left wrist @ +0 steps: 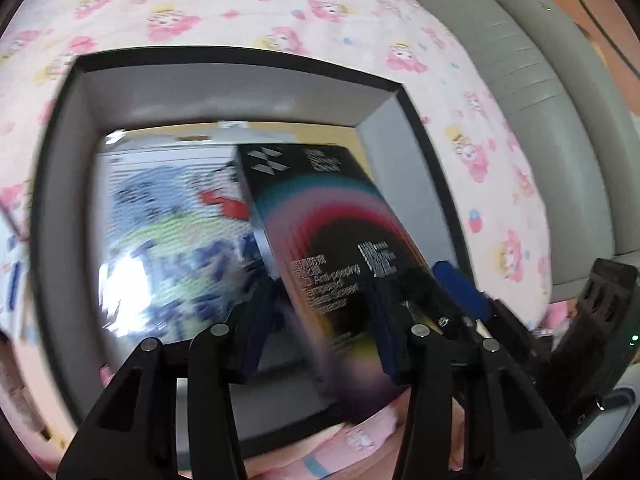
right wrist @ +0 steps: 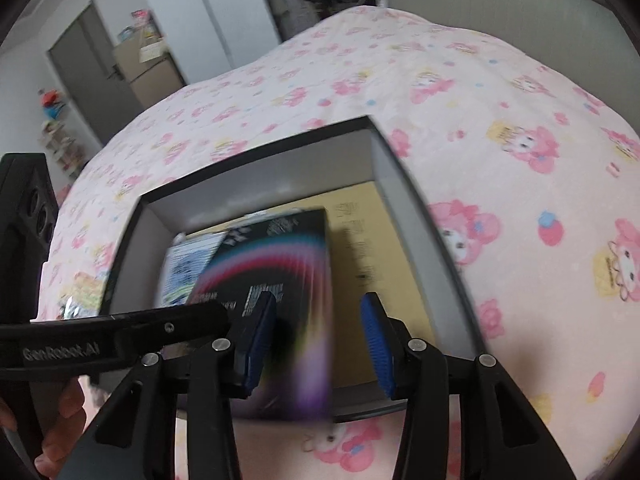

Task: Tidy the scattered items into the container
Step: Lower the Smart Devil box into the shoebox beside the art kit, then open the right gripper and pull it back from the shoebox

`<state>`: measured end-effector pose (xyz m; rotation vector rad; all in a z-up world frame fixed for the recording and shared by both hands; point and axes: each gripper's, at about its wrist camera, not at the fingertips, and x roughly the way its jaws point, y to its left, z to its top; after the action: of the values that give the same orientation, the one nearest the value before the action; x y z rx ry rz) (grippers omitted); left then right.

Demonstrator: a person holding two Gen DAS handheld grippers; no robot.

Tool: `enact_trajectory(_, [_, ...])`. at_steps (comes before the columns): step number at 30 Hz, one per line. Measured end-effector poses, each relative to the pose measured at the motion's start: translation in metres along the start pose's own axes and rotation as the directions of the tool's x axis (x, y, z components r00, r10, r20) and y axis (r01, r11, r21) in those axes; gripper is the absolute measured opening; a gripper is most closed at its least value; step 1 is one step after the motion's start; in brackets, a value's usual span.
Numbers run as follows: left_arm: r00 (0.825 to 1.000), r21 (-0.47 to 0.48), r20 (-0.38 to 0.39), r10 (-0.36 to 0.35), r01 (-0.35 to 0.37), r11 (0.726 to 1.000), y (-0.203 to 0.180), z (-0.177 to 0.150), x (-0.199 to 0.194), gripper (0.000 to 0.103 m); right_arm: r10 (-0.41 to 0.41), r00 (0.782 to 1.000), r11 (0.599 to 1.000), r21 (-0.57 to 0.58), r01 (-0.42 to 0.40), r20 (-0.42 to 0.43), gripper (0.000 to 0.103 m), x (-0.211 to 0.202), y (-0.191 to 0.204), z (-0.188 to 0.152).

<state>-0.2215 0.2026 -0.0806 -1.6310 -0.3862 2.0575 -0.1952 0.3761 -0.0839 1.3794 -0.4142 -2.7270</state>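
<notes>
A black open box [left wrist: 60, 184] with grey inner walls sits on the pink patterned bedspread; it also shows in the right wrist view [right wrist: 404, 184]. A flat black screen-protector package with a rainbow arc [left wrist: 320, 240] stands tilted over the box, and my left gripper [left wrist: 320, 332] is shut on its lower end. The same package shows in the right wrist view [right wrist: 280, 256]. My right gripper [right wrist: 318, 344] is open, its fingers straddling the package's right edge without gripping. A blue-and-white printed packet [left wrist: 168, 232] lies flat in the box.
The pink cartoon bedspread [right wrist: 500, 128] surrounds the box. A colourful packet [right wrist: 82, 292] lies on the bed left of the box. A grey padded headboard [left wrist: 532, 80] runs along the right. A door and cardboard boxes [right wrist: 144, 64] stand far off.
</notes>
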Motion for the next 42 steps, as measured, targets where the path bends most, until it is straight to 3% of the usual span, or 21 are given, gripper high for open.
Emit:
enact_trajectory(3, [1.000,-0.024,0.014,0.014,-0.014,1.000,0.013,-0.008,-0.002,0.046,0.030,1.000,1.000,0.007,-0.030,-0.001,0.042,0.004,-0.003,0.002])
enact_trajectory(7, [0.995,-0.053,0.026,0.095,-0.094,0.994,0.031,-0.007,-0.009,0.045,0.064,0.998,0.997,-0.038,-0.064,-0.009,0.042,0.012,0.007,0.003])
enact_trajectory(11, [0.985,-0.061,-0.022,0.173,-0.174,0.983,0.026,0.006,0.005,0.045,0.092,0.992,0.995,-0.039,-0.096,-0.083,0.042,0.028,0.018,-0.001])
enact_trajectory(16, [0.969,-0.042,-0.082,0.233,-0.237,0.971,0.012,0.014,0.035,0.044,-0.063,0.991,0.983,-0.181,0.041,-0.120,0.042,0.038,0.034,-0.010])
enact_trajectory(19, [0.964,-0.010,-0.088,0.251,-0.253,0.967,0.007,0.018,0.045,0.043,-0.102,0.987,0.970,-0.234,0.071,-0.123,0.045,0.045,0.040,-0.014])
enact_trajectory(24, [0.972,0.080,-0.139,0.191,-0.181,0.980,-0.012,0.035,0.060,0.043,-0.099,0.983,0.983,-0.170,0.073,-0.151,0.048,0.057,0.027,-0.005])
enact_trajectory(27, [0.972,0.147,-0.130,0.195,-0.175,0.973,-0.026,0.038,0.064,0.044,-0.160,0.977,0.977,-0.163,0.137,-0.137,0.048,0.059,0.017,-0.005])
enact_trajectory(31, [0.953,0.200,-0.111,0.283,-0.258,0.945,-0.032,0.032,0.069,0.045,-0.143,0.982,0.983,-0.135,0.126,-0.124,0.048,0.054,0.013,-0.004])
enact_trajectory(34, [0.935,0.239,-0.120,0.333,-0.298,0.924,-0.037,0.028,0.074,0.056,-0.149,0.980,0.982,-0.138,0.130,-0.135,0.048,0.054,0.012,-0.006])
enact_trajectory(36, [0.923,0.264,-0.136,0.359,-0.316,0.911,-0.042,0.027,0.078,0.056,-0.162,0.977,0.979,-0.149,0.142,-0.137,0.048,0.055,0.014,-0.006])
enact_trajectory(40, [0.920,0.247,-0.150,0.362,-0.320,0.915,-0.042,0.033,0.086,0.062,-0.171,0.976,0.977,-0.150,0.151,-0.132,0.049,0.054,0.014,-0.006])
enact_trajectory(42, [0.899,0.284,-0.118,0.421,-0.376,0.882,-0.044,0.034,0.095,0.069,-0.178,0.975,0.976,-0.150,0.158,-0.133,0.049,0.054,0.015,-0.006])
